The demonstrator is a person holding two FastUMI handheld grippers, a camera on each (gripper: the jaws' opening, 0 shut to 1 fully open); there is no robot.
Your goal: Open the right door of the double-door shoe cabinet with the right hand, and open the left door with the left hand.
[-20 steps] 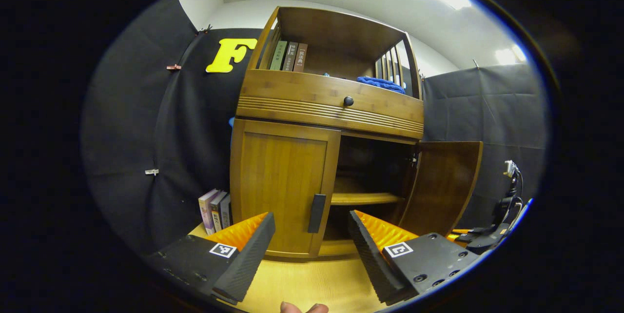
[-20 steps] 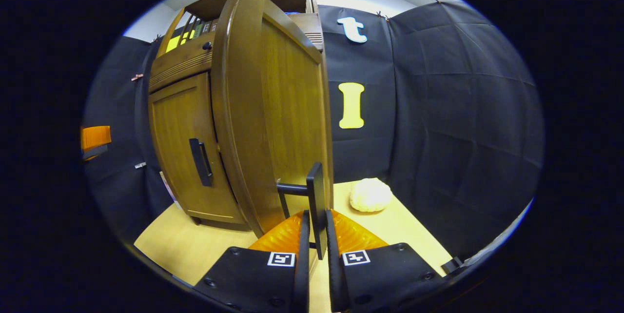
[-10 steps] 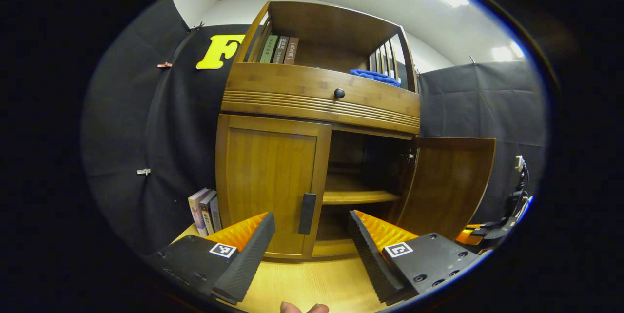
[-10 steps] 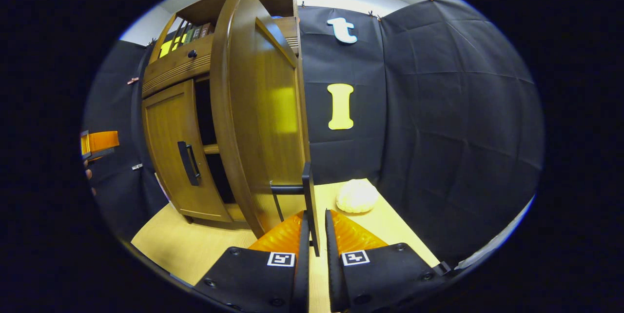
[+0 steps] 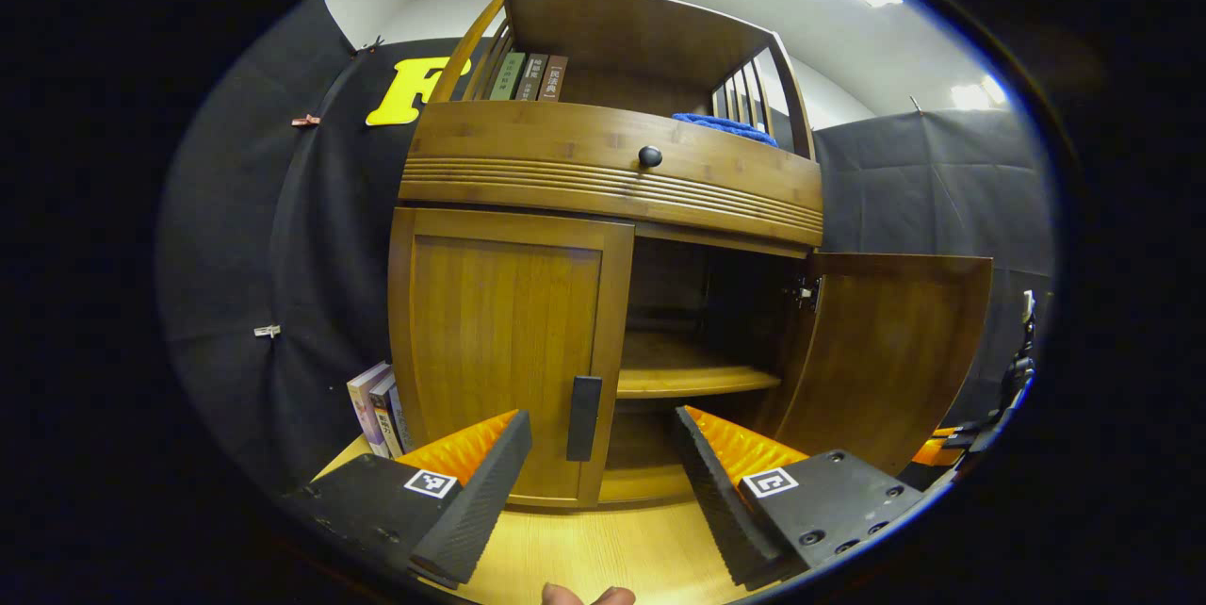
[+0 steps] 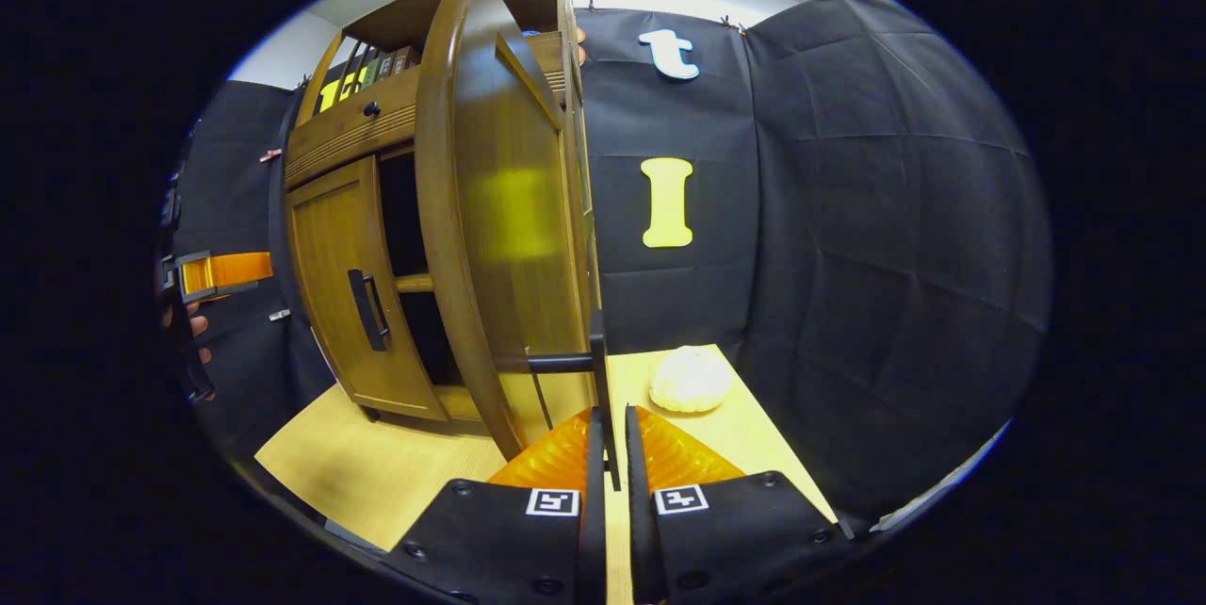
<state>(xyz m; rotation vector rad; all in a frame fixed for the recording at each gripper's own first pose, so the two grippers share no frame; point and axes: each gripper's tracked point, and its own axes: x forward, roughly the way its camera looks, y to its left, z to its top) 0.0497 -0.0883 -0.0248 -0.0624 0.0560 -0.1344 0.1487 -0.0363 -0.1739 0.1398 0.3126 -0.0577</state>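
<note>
From my remote station I see the right gripper [image 6: 608, 440] with its fingers pinched onto the dark bar handle [image 6: 599, 369] of the shoe cabinet's right door [image 6: 509, 209], which stands swung wide on its hinges, edge-on in the right gripper view. In the left gripper view that same door [image 5: 886, 351] hangs open at the right of the cabinet [image 5: 612, 171], baring a shelf [image 5: 692, 379] in the dark interior. My left gripper [image 5: 603, 473] holds nothing, its fingers spread wide apart, and the left door's handle [image 5: 583, 404] appears between them but farther off, untouched; the left door [image 5: 499, 341] sits flush and shut. The cabinet stands on a pale wooden floor [image 5: 603, 548]. Books [image 5: 528, 77] and a blue cloth [image 5: 725, 124] sit on its top shelf, more books [image 5: 375, 407] lean beside its left flank, and a white fluffy object [image 6: 691, 379] lies on the floor near the wall.
</note>
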